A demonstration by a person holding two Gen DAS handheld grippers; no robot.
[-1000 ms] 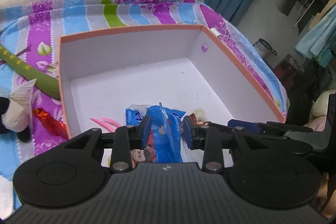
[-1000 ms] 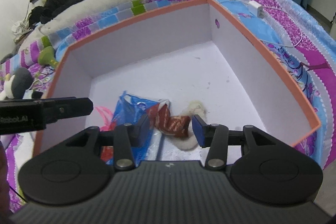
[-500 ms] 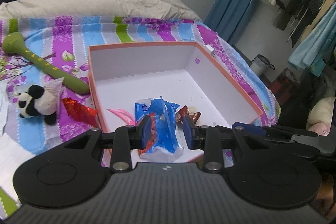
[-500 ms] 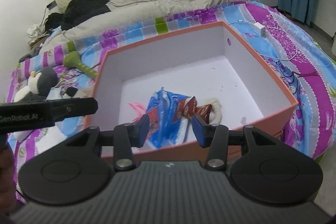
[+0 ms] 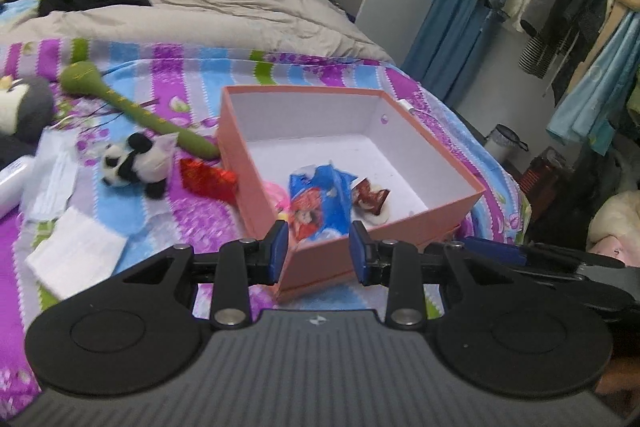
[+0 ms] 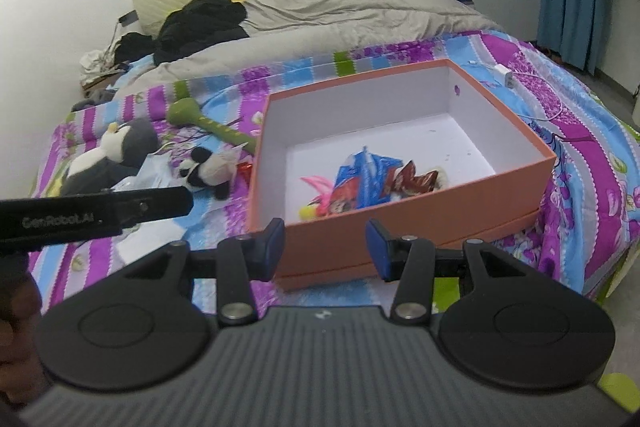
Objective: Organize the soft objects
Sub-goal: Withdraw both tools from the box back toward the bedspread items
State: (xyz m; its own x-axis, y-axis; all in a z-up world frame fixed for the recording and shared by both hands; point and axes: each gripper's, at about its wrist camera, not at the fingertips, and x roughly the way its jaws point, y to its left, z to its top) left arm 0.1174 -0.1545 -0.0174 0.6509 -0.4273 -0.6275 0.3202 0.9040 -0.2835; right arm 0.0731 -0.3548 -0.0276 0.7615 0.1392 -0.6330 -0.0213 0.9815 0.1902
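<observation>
Orange box [image 5: 384, 227], open-topped, directly ahead of both tools: holds the blue snack packet [image 5: 320, 203], brown wrapper [image 5: 370, 197] and pink item [image 6: 320, 187] bunched at its near wall, apparently the collecting point. Uncollected, ahead-left of the left gripper [image 5: 318, 251]: panda plush [image 5: 132, 163], red wrapper [image 5: 208, 181], green plush stick [image 5: 136, 111], penguin plush [image 6: 112, 155]. Both tools are level above the near rim, left gripper and right gripper [image 6: 326, 247] each with jaws apart and empty, seemingly free to fetch the next item.
</observation>
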